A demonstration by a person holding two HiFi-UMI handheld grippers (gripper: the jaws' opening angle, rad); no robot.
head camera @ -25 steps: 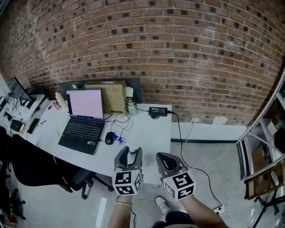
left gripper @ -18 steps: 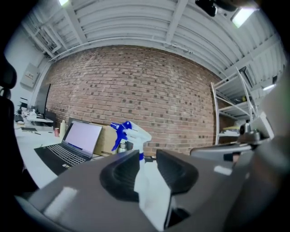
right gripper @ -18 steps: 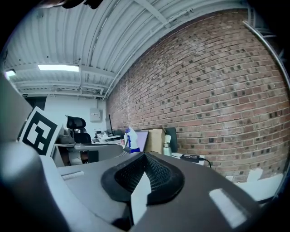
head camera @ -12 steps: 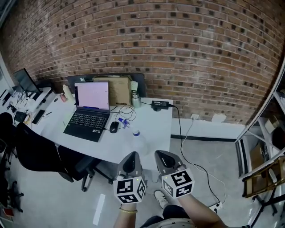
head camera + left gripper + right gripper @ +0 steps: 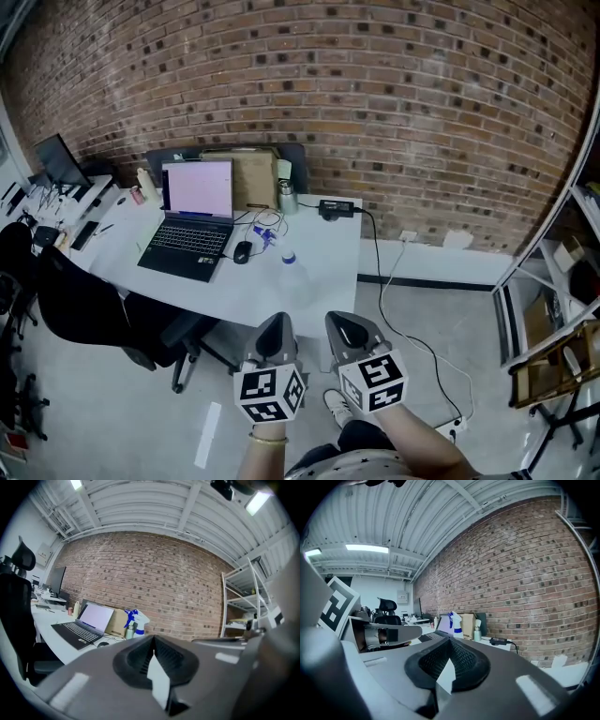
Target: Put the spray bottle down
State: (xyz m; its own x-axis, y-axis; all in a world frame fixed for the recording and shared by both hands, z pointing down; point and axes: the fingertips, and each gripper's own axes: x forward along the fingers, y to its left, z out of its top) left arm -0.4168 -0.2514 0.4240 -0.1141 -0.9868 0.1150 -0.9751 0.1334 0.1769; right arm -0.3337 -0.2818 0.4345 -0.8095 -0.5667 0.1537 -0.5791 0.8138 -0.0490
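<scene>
The spray bottle (image 5: 290, 273), clear with a blue and white head, stands upright on the white table (image 5: 319, 272), right of the laptop. It also shows far off in the left gripper view as the spray bottle (image 5: 134, 623) and in the right gripper view as the spray bottle (image 5: 454, 623). My left gripper (image 5: 277, 325) is off the table's near edge, shut and empty; the left gripper (image 5: 153, 654) has its pads together. Beside it my right gripper (image 5: 343, 325) is shut on nothing too, and the right gripper (image 5: 448, 662) shows closed pads.
An open laptop (image 5: 192, 220), a mouse (image 5: 242, 251), a cardboard box (image 5: 251, 180), a metal flask (image 5: 289, 199) and a power adapter (image 5: 337, 208) share the table. A black chair (image 5: 84, 309) stands at its left. Metal shelving (image 5: 553, 309) lines the right side.
The left gripper's jaws stood wide round the bottle at the table's edge; now they are closed and apart from it. Both grippers have drawn back from the table.
</scene>
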